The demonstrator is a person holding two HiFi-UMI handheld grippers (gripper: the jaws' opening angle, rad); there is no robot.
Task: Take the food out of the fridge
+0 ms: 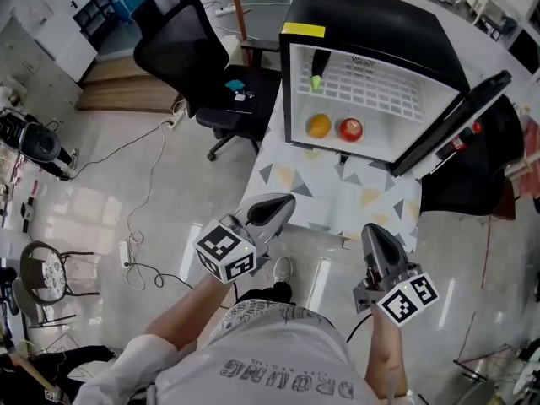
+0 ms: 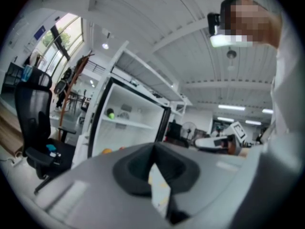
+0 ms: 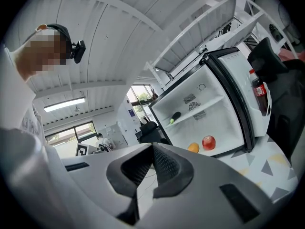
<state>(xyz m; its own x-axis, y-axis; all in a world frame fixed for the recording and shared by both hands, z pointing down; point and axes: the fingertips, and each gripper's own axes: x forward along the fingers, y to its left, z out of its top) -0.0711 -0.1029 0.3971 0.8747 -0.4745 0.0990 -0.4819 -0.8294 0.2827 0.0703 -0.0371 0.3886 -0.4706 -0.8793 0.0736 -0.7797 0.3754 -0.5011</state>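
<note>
Fridge [image 1: 371, 24] stands on tabletop [image 1: 337, 201] at 12 o'clock, door [image 1: 451, 121] swung out at 3 o'clock. Inside, orange [image 1: 319, 126] lies at 9 o'clock of apple [image 1: 350, 129]; vegetable [image 1: 318, 67] lies on shelf [image 1: 371, 87] above. Chair [image 1: 190, 49] stands at 9 o'clock of fridge.

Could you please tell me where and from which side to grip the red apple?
Probably grip the red apple across its round middle, coming level through the open front of the fridge. It sits on the floor, apart from the orange, leaving room for a jaw.
</note>
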